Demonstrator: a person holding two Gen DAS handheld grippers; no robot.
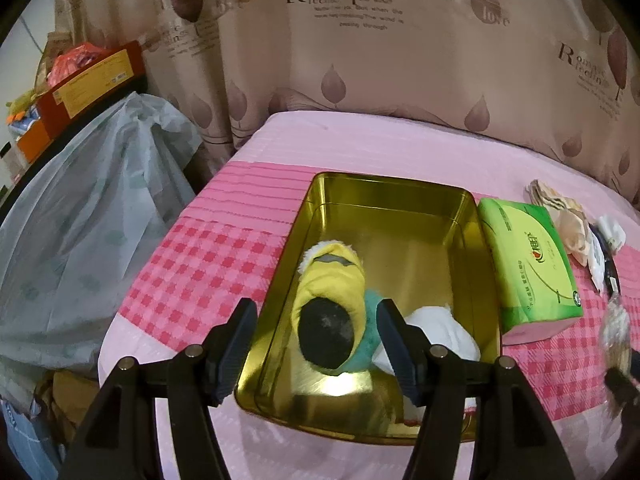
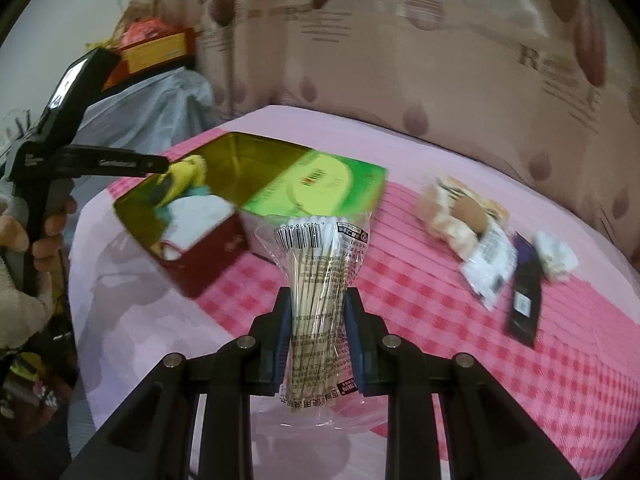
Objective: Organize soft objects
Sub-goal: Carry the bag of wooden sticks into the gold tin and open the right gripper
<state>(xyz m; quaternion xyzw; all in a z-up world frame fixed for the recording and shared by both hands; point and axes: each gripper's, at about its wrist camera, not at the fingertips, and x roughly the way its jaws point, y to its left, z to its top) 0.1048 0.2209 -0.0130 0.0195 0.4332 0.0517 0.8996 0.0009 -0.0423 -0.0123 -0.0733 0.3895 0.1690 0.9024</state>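
Left gripper angled steeply down, jaws spread wide and opening a touch more, pads pressing on nothing. Seen from the right wrist: same left gripper held out level from the left edge, gripped by the left hand wrapped round its handle, pale sleeve at the wrist. Right gripper also tilted downward, jaws drawn in tight, both blue pads clamped against the sides of a bag of cotton swabs standing upright between them.
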